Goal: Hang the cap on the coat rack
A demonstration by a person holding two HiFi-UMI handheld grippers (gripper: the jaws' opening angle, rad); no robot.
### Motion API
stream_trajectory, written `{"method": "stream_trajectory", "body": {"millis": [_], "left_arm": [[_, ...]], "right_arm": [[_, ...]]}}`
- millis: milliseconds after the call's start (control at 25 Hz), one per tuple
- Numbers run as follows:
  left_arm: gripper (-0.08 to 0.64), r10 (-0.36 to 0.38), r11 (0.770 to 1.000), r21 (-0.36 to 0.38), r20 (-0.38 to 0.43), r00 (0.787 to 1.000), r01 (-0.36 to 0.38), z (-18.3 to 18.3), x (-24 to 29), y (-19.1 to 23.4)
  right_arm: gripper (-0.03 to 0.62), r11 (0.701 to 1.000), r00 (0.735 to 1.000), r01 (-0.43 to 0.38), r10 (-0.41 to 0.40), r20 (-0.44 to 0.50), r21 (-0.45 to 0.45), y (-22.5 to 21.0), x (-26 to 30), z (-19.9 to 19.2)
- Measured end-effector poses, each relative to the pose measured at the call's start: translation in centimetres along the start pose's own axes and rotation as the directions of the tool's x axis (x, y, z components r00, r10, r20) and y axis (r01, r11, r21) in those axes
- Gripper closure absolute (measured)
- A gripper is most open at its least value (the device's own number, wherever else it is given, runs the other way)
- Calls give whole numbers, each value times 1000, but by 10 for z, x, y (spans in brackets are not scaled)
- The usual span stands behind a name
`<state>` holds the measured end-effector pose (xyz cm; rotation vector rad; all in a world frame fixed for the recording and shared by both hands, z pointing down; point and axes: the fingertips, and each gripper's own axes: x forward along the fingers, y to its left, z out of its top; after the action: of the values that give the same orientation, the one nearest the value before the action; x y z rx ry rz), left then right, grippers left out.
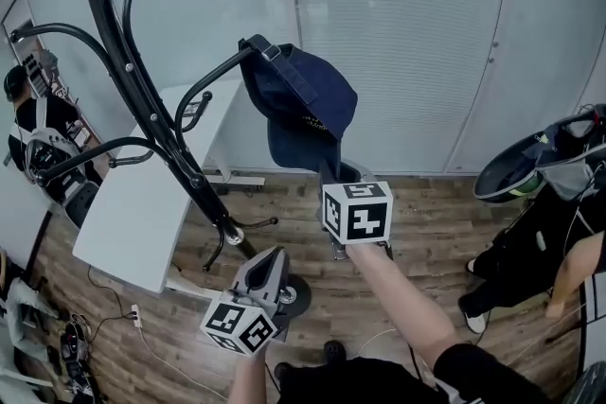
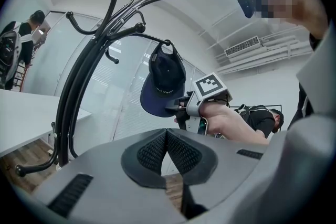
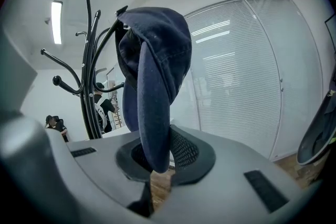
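Coat rack [image 1: 126,61] is standing on the wood floor [image 1: 417,232], its base just beside the corner of a white table [image 1: 133,213]. Cap [image 1: 308,99] is hanging by its back strap from the tip of one curved rack arm [image 1: 204,82], its brim [image 3: 152,113] pointing downward. Right gripper [image 3: 156,160] is reaching up from below and pinching the brim's lower edge between nearly closed jaws. Left gripper [image 2: 167,147] is hovering low near the rack's base, jaws pressed together and holding nothing.
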<state>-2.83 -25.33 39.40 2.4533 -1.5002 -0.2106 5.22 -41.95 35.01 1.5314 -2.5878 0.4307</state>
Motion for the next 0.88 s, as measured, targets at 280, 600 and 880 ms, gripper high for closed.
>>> {"method": "stream_trajectory", "body": {"millis": [280,600,880], "left_arm": [[545,8,1000,2,-7,1000,-8,-6,-9,7],[546,21,1000,4,-8,1000,-21,-5,-13,9],[545,22,1000,3,-11,1000,-22,-6,-18,10]], "right_arm": [[551,998,999,33,-32,23,-46,7,-2,-2],[549,997,997,52,-50,50,-50,6,-5,8],[549,998,998,54,-53,45,-39,10,-4,-5]]}}
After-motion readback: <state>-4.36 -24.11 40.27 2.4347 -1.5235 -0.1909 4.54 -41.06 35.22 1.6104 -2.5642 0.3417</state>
